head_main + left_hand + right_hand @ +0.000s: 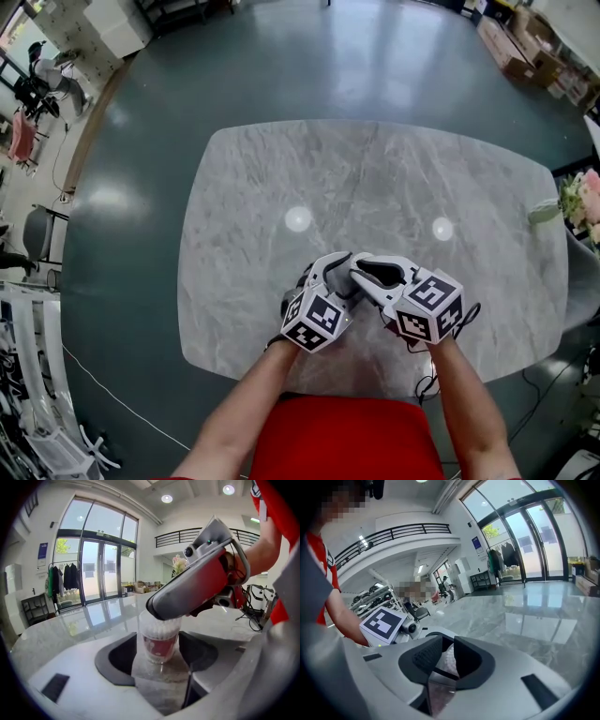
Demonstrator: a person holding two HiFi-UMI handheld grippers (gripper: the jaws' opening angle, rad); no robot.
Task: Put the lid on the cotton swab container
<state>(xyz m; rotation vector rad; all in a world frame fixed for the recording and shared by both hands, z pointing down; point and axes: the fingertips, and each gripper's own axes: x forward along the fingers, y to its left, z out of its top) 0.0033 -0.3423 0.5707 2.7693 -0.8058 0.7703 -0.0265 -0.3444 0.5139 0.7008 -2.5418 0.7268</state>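
Clear plastic cotton swab container [160, 641], red label, white swabs.

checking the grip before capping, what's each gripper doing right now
left gripper: open, either side of the clear plastic cotton swab container
right gripper: closed on what looks like the clear round lid

A grey-veined marble table [281, 187] with rounded corners stands on a glossy teal floor [169, 141]. Near its 6 o'clock edge in the head view, a clear cotton swab container [159, 641] stands upright on the slab. Pink flowers [581, 199] sit at the 3 o'clock edge; whether they rest on the top is unclear. Two ceiling-light reflections [298, 218] gleam near the centre.
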